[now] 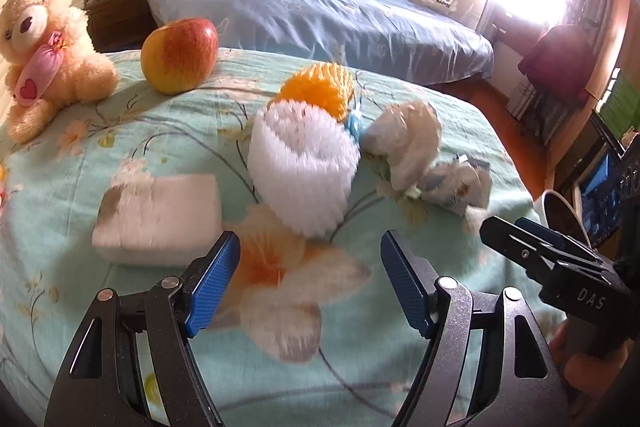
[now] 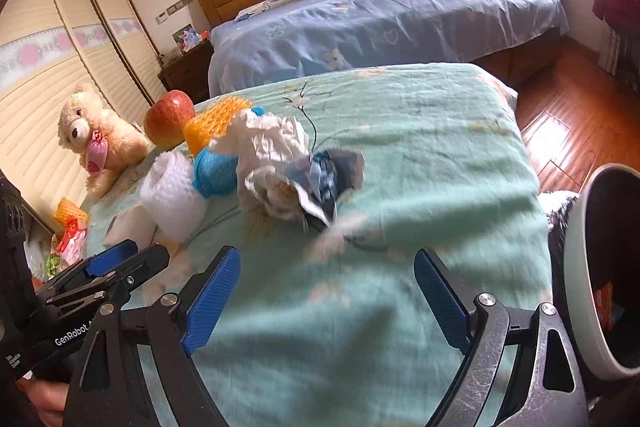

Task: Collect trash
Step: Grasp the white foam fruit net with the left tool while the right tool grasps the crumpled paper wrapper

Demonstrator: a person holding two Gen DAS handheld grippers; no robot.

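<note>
Bedspread (image 1: 120,307): one apple (image 1: 180,55), one teddy (image 1: 44,39).

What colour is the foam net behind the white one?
Orange foam net, seen best in the left wrist view.

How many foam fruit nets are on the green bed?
3: an orange net beside the apple, a white net nearer the grippers, a blue net between them. More may hide behind.

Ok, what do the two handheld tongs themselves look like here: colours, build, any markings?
Both match: the left tongs and right tongs have black, wedge-shaped linkage arms with triangular cut-outs and silver pivot pins, tipped with ribbed blue pads. White lettering marks the bodies: "DAS" on the right tool, seen from the left camera, and "GenRobot" on the left tool, seen from the right camera. No cables or sleeves show.
</note>
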